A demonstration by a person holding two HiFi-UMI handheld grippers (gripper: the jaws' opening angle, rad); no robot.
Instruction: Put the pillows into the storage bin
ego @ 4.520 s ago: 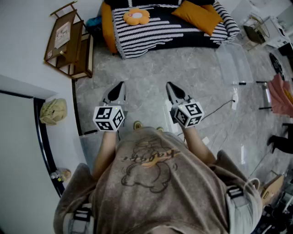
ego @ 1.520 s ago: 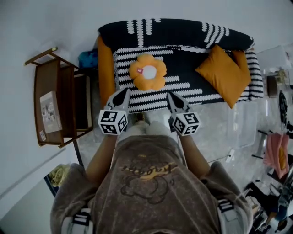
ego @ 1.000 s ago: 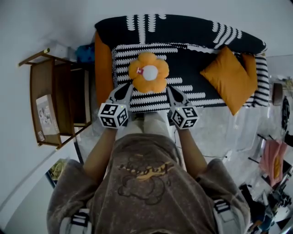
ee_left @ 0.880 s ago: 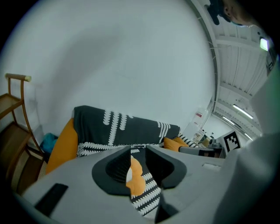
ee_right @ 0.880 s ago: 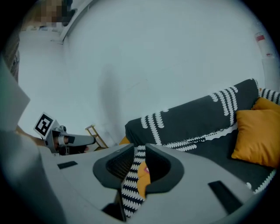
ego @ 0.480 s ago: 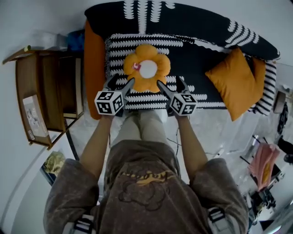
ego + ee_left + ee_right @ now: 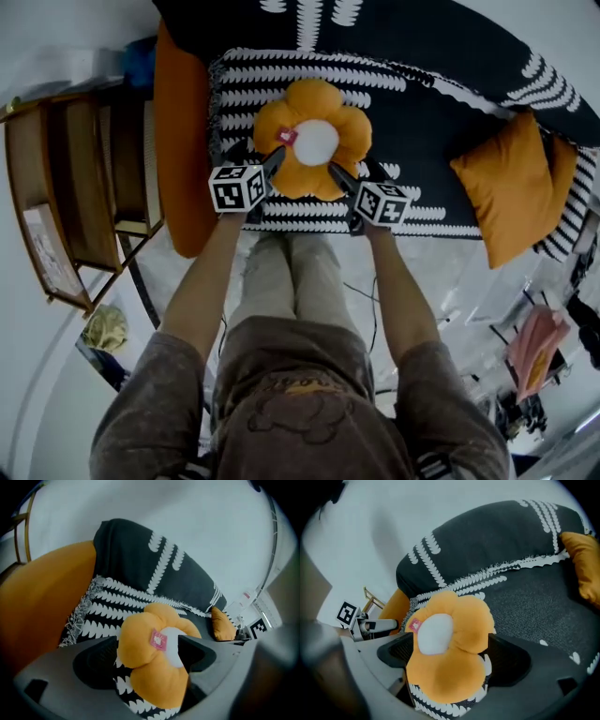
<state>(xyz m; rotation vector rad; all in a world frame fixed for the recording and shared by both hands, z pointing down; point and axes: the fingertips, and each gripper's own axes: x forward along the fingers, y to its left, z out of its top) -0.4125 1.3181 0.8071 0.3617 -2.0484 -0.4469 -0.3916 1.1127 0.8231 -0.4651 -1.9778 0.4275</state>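
Two claws are set at the flower-shaped pillow (image 7: 314,141), which lies flat on the seat of the sofa (image 7: 422,103). The step in hand is judged to be the first pickup, and nothing has yet been lifted. The left claw (image 7: 255,157) is held with its jaws apart, the pillow's near petals standing in the gap. The right claw (image 7: 352,172) is spread likewise around the petals on its side. Neither claw is seen pressed shut on the stuffing, though light contact at a jaw tip cannot be ruled out.

A closing of both claws is called for next, with a deep bite, since the filling is expected to give and slip. The pillow would then be lifted and carried to the storage bin, which cannot be made out with certainty in these views. A square orange pillow (image 7: 511,187) is left at the sofa's right end, well apart.

The flower pillow is seen as plush and lobed, with a round white centre and a small pink tag (image 7: 286,136). The sofa cover is a black, coarse-looking cloth with white leaf-like rows and a fringed edge. A smooth orange armrest (image 7: 178,141) is seen at the sofa's left end.
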